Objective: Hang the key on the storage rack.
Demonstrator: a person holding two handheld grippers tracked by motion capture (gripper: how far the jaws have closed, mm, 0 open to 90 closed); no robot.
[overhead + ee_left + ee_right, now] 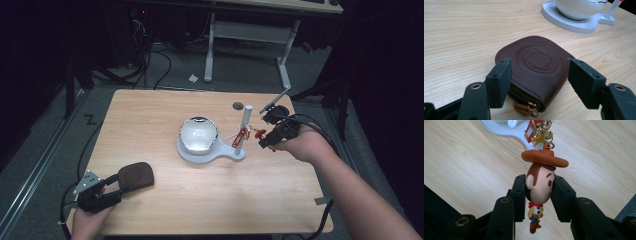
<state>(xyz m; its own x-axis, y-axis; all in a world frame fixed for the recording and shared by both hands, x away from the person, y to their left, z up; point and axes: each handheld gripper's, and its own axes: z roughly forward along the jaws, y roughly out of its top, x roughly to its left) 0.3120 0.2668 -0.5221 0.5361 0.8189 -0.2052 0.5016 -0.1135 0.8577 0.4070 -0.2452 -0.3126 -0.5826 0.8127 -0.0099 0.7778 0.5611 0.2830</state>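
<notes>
- The right gripper [539, 192] has its fingers [520, 192] clenched on the head of a cowboy keychain [540, 187], which hangs off the white stand [239, 150] at about 3 o'clock from the glass globe [198, 134].
- The left gripper [539, 82] has its fingers [499, 80] released, straddling a brown leather pouch [536, 67] lying flat on the counter [165, 205] at 7 o'clock from the globe.

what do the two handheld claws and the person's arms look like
Both claws, left claw and right claw, are black, with flat rectangular pads and round rivet holes. The left claw carries a grey three-cornered plate. Black cables trail behind. The forearms are bare, no sleeves showing.
</notes>
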